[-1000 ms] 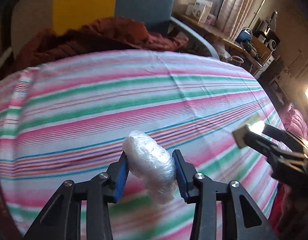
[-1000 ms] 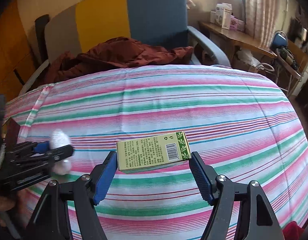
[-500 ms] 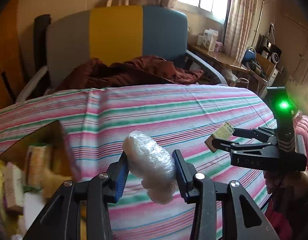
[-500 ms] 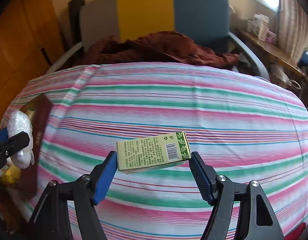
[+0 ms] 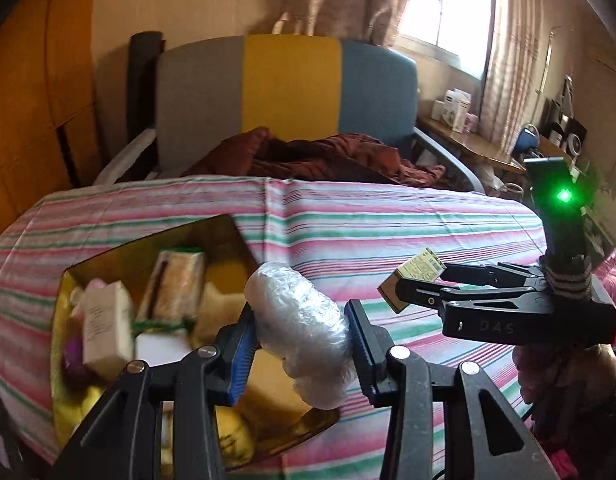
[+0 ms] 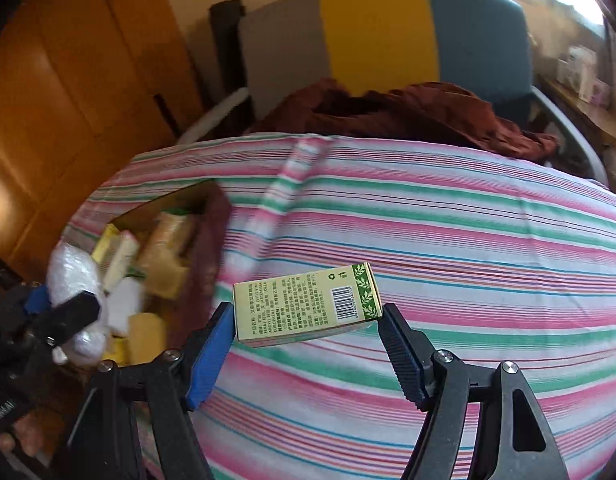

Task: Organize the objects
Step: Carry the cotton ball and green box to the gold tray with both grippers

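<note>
My left gripper (image 5: 300,344) is shut on a white bundle wrapped in clear plastic (image 5: 302,332), held above the right side of an open brown box (image 5: 156,240) on the striped bed. The box holds several packets and small cartons (image 5: 108,320). My right gripper (image 6: 308,336) is shut on a pale green carton with a barcode (image 6: 308,304), held lengthwise between its blue pads, over the bedsheet to the right of the box (image 6: 212,224). In the left wrist view the right gripper (image 5: 416,284) shows at the right with the carton (image 5: 418,276). The left gripper (image 6: 68,312) and its bundle (image 6: 72,276) show at the left of the right wrist view.
A pink, green and white striped sheet (image 5: 388,216) covers the bed. Behind it stands a grey, yellow and blue chair (image 5: 288,92) with a dark red cloth (image 5: 320,156) on its seat. A wooden cabinet (image 6: 68,80) is at the left; a cluttered desk (image 5: 468,136) by the window at the right.
Both grippers have swung left across the bed with their loads still held. The open box has come into view and now lies under the left gripper.
</note>
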A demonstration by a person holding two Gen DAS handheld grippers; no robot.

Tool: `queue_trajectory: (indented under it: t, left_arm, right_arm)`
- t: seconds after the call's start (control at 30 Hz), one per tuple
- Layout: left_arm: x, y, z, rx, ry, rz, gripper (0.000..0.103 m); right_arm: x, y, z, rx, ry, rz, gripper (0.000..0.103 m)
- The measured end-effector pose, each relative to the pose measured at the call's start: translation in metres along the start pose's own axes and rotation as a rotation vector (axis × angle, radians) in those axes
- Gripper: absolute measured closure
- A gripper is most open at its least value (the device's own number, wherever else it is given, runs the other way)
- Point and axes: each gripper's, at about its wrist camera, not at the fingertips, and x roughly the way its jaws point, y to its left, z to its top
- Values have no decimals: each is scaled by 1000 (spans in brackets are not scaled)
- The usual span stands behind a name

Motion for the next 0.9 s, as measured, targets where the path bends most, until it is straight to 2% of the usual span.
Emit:
queue_trajectory:
  t: [0.5,0.9]
  left_arm:
    - [-29,66,-33,-127,-15,63,60]
    - [-74,160,-64,-335,-83,133,60]
  right_arm:
    - [11,91,-2,-127,12,108,30]
    - [24,150,-9,-283,28,194,30]
